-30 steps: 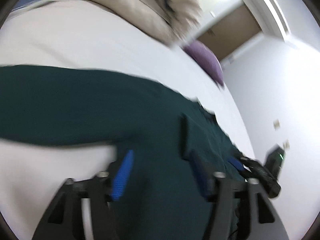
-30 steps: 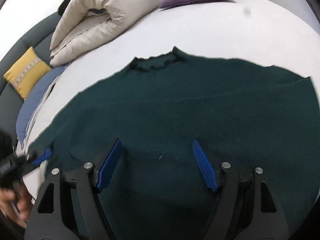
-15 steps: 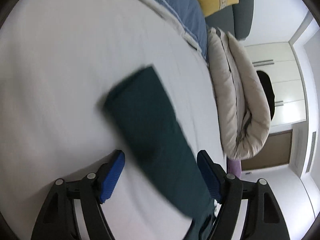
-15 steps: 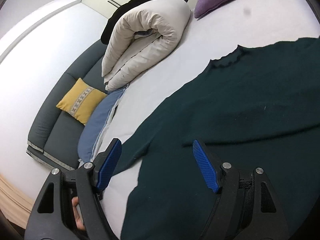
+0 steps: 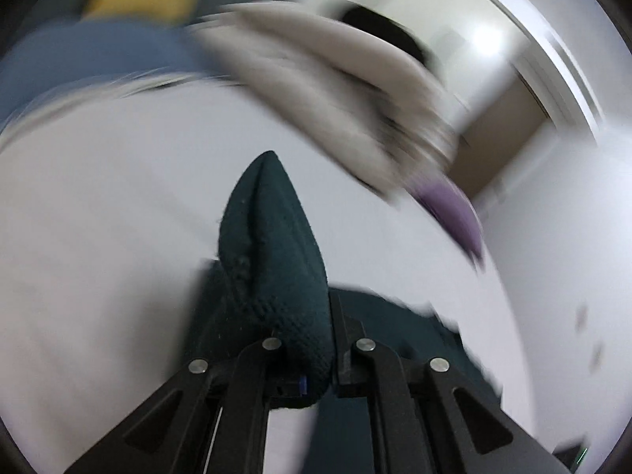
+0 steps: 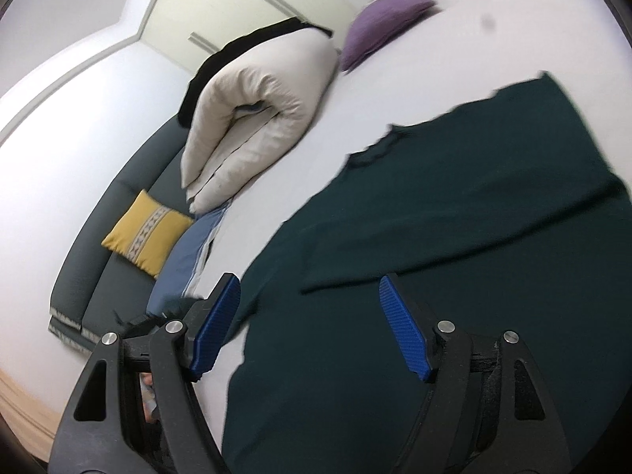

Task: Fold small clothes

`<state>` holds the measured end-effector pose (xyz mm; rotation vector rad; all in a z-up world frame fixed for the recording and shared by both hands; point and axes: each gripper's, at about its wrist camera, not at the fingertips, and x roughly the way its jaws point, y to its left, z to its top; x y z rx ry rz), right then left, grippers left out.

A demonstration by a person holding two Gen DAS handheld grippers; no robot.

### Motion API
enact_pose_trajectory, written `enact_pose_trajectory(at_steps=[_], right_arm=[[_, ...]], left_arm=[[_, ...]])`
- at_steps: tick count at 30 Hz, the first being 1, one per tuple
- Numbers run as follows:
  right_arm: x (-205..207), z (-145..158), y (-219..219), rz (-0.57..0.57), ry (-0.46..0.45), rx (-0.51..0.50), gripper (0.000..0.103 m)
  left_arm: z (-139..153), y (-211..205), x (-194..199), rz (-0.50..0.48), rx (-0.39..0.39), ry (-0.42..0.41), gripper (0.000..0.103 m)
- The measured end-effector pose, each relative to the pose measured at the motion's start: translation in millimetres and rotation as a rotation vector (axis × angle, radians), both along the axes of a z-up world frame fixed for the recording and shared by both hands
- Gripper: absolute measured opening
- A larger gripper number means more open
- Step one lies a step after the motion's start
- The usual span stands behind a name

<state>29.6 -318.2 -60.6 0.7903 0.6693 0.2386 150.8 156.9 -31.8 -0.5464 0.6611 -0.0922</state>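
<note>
Garment: a dark green knitted sweater [image 6: 454,276] lies spread flat on the white bed [image 6: 493,39], filling the ground ahead of and under the right tongs [image 6: 312,328]; its ribbed neckline sits further ahead, toward the far side of the bed.
Sleeve end: a narrow dark green knit sleeve cuff [image 5: 272,260] is clamped in the left tongs [image 5: 316,359]; it sticks out straight ahead of them, its long axis running along the fingers, tip pointing away.
Folded sleeve: in the right wrist view one sleeve already lies across the body, a long band running from just ahead of the right tongs off to their right.
Left tongs: clenched on the cuff, knit bulging out between the black fingers.
Right tongs: released, blue pads wide apart, nothing between them, hovering over the lower body of the sweater.
Key relation: the gripped sleeve trails back to the body, which lies below and to the right of the left tongs; I judge the coming move carries the cuff that way, across the body.
Nearer hand: the left, since it alone holds the cloth.
Surroundings: a rolled cream duvet [image 6: 256,118] and a purple cushion [image 6: 383,15] lie well beyond the sweater; a yellow patterned cushion [image 6: 148,233] on a dark grey sofa [image 6: 98,260] off to the left.
Obstacles: none on the sweater; the left wrist view is heavily blurred.
</note>
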Motion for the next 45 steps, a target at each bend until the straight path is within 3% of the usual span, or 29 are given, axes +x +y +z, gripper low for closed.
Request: enact_pose_trajectory(at_steps=[3, 6, 7, 8, 10, 12, 14, 15, 21, 23, 25, 26, 27, 28, 29, 30, 36, 39, 43, 45], right_arm=[[-15.7, -7.9, -26.2, -0.056, 0.004, 0.015, 0.072], [-26.7, -20.8, -50.1, -0.108, 0.031, 0.031, 0.072], [-28.9, -25.6, -56.5, -0.118, 0.053, 0.029, 0.072], [-30.1, -30.8, -61.7, -0.121, 0.079, 0.025, 0.072], [-28.8, -41.3, -67.7, -0.112, 0.132, 0.020, 0.074], [-24.6, -48.1, -65.5, -0.091, 0.155, 0.015, 0.074], [-13.6, -51.7, -57.1, -0.057, 0.152, 0.014, 0.074], [-7.3, -52.8, -51.4, -0.042, 0.152, 0.014, 0.074], [57.0, -56.9, 9.2, 0.085, 0.221, -0.056, 0.074], [78.9, -68.1, 26.9, 0.102, 0.294, -0.120, 0.074], [90.5, -67.6, 40.9, 0.092, 0.286, -0.214, 0.073], [93.5, -66.2, 46.9, 0.096, 0.277, -0.251, 0.066], [96.8, -64.8, 52.4, 0.108, 0.284, -0.279, 0.041], [98.0, -63.3, 55.3, 0.119, 0.296, -0.294, 0.026], [97.4, -58.3, 58.7, 0.126, 0.288, -0.319, 0.010], [95.9, -51.1, 61.9, 0.131, 0.268, -0.349, 0.008], [82.7, 23.5, 83.7, 0.176, 0.067, -0.546, 0.007], [85.7, 56.3, 74.6, 0.164, -0.039, -0.579, 0.007], [89.3, 66.9, 45.7, 0.143, -0.115, -0.578, 0.007], [92.4, 60.7, 36.1, 0.125, -0.102, -0.609, 0.007]], left_arm=[[-2.7, -119.1, 8.3, -0.219, 0.189, -0.033, 0.008], [-39.5, -206.4, 9.3, -0.386, 0.284, 0.007, 0.014], [-53.8, -226.6, 10.2, -0.428, 0.316, 0.034, 0.025], [-68.3, -239.9, 9.5, -0.453, 0.349, 0.073, 0.045], [-86.9, -248.9, 5.1, -0.480, 0.376, 0.133, 0.060], [-89.5, -238.0, -6.8, -0.479, 0.367, 0.137, 0.069], [-84.6, -220.3, -35.2, -0.477, 0.334, 0.118, 0.086], [-82.5, -210.5, -49.0, -0.481, 0.316, 0.095, 0.088], [-59.6, -140.2, -77.8, -0.383, 0.195, 0.054, 0.089], [-58.1, -111.8, -72.9, -0.314, 0.179, 0.061, 0.088], [-58.6, -83.6, -66.8, -0.256, 0.155, 0.069, 0.087], [-59.1, -69.6, -63.7, -0.229, 0.140, 0.072, 0.087], [-59.2, -58.7, -60.1, -0.207, 0.130, 0.075, 0.087], [-59.5, -48.1, -54.4, -0.181, 0.126, 0.078, 0.087], [-59.2, -37.8, -51.0, -0.156, 0.123, 0.076, 0.087], [-58.3, -28.9, -49.2, -0.137, 0.115, 0.070, 0.087], [-52.1, -5.7, -23.6, -0.075, 0.102, 0.057, 0.087], [-52.8, 1.7, -9.8, -0.065, 0.084, 0.069, 0.087], [-59.1, -12.1, 27.3, -0.073, 0.108, 0.104, 0.087], [-66.5, -21.0, 43.8, -0.092, 0.136, 0.129, 0.087]])
